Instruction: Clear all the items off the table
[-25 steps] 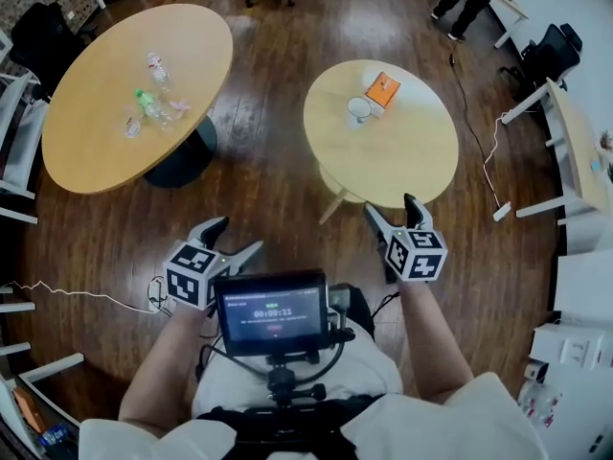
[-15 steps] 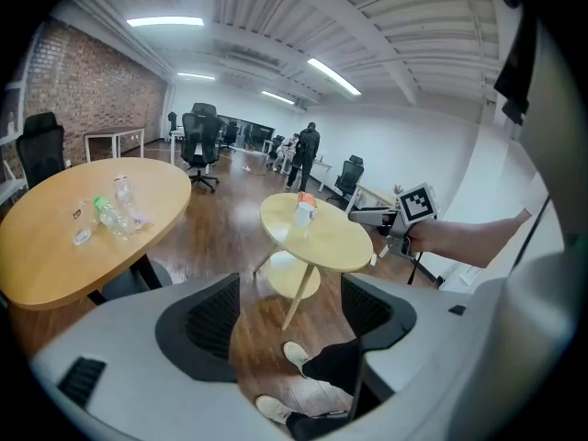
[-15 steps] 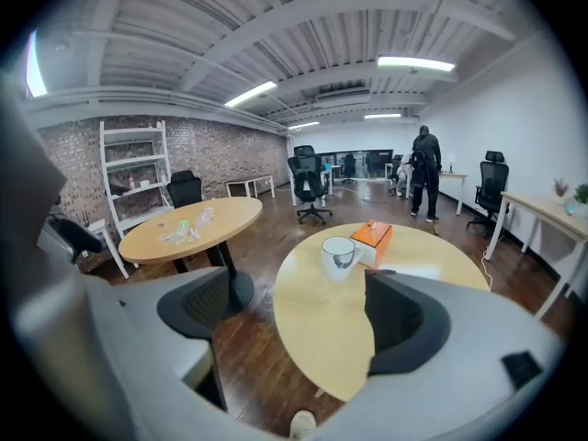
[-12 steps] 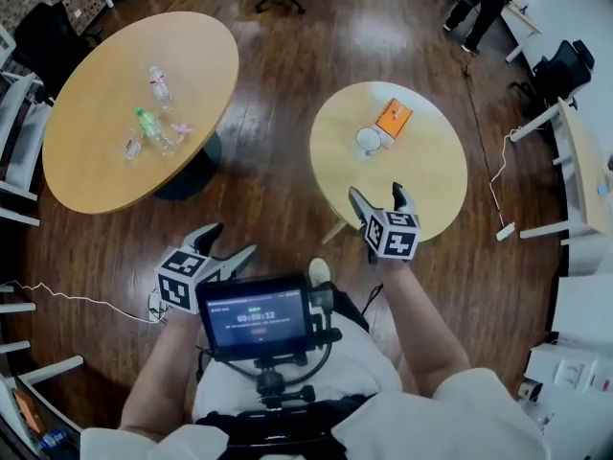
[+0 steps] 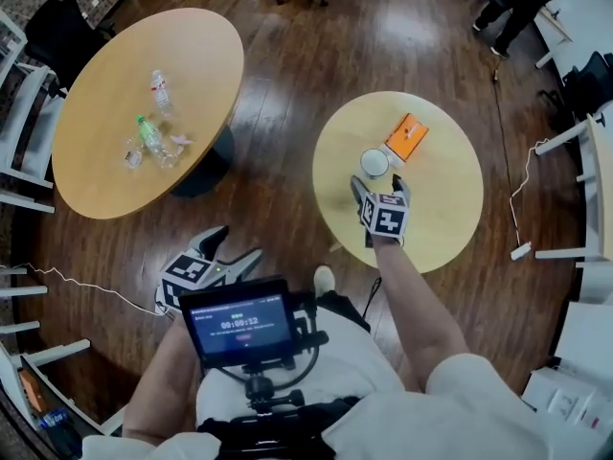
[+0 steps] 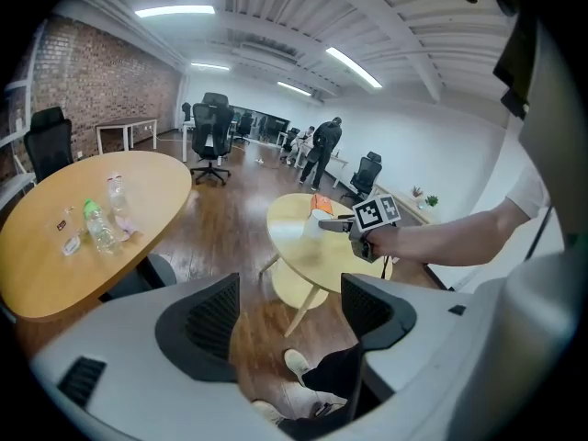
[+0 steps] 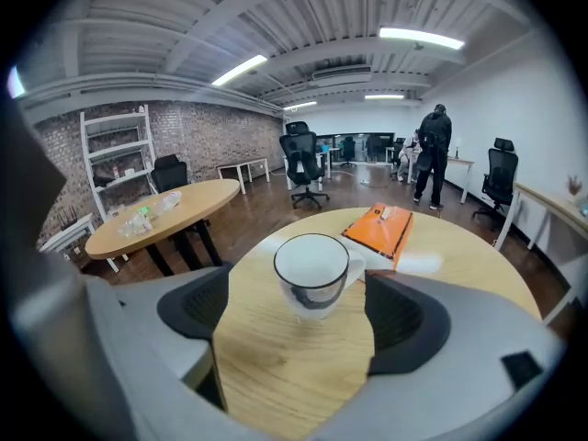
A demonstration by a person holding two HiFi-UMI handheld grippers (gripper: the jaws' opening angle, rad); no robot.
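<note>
Round tabletop (image 5: 431, 220): mug (image 5: 374, 163) and orange box (image 5: 407, 136) remain, nothing cleared. Right gripper (image 5: 378, 183) jaws, just opened, stand empty before the mug; left gripper (image 5: 238, 242) jaws apart, empty.

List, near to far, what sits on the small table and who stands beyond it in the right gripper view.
cup → orange box → person
</note>
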